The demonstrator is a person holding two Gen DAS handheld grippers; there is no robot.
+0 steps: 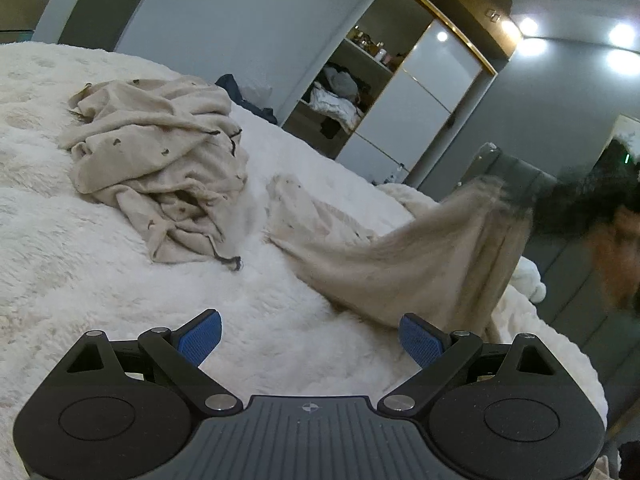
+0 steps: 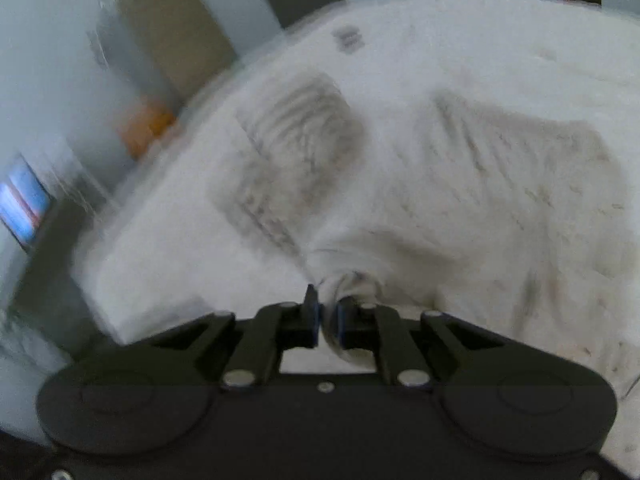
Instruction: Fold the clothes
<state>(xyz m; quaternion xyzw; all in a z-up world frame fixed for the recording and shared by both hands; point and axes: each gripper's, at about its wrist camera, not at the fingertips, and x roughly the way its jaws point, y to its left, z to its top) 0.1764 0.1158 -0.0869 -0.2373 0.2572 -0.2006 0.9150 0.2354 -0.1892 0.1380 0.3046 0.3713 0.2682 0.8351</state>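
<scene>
Left gripper (image 1: 310, 336): jaws wide apart, nothing held, above white fluffy bedcover (image 1: 120, 280).
Right gripper (image 2: 328, 316): clamped on bunched edge of beige garment (image 1: 420, 256), which is lifted off the bedcover.
Crumpled beige garment (image 1: 160, 160): left lying further back.

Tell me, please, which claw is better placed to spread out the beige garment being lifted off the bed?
Probably the left. The right claw is already shut on a bunched corner of the beige garment, lifting it. The left claw is open, holds nothing and hangs over the bed beside the trailing cloth.
</scene>
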